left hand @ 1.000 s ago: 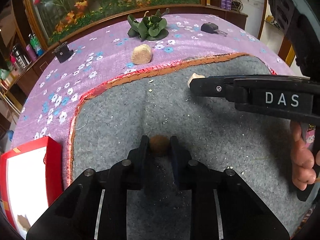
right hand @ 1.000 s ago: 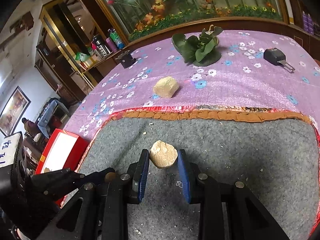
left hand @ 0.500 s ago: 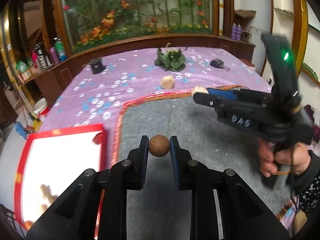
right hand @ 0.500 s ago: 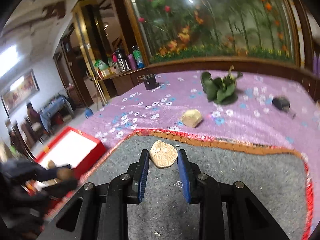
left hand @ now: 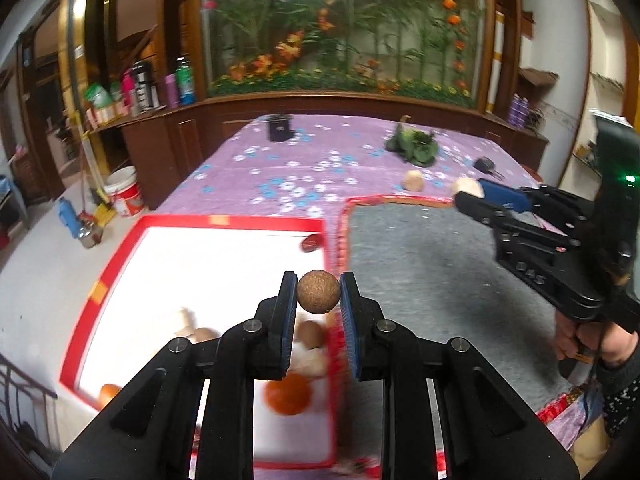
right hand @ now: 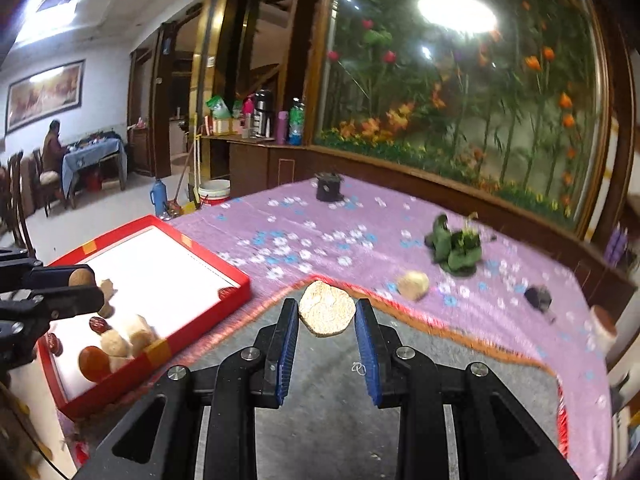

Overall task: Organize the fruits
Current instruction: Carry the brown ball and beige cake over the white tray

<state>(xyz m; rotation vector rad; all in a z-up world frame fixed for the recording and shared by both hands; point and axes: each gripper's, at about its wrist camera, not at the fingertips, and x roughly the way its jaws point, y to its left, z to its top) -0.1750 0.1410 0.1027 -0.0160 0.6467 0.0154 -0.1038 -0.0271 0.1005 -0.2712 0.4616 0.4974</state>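
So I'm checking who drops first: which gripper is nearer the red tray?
Left. The left gripper, holding a brown ball, is over the red tray's edge; the right gripper, holding a tan chunk, is over the grey mat beside it.

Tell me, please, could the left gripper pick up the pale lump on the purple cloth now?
Probably not: the left gripper is shut on a brown ball, so the lump must wait.

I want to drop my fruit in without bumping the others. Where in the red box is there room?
The red box is bare white across its far half, up to a lone red fruit in the far corner. The near end is crowded with a pile of fruits, so aim for the middle.
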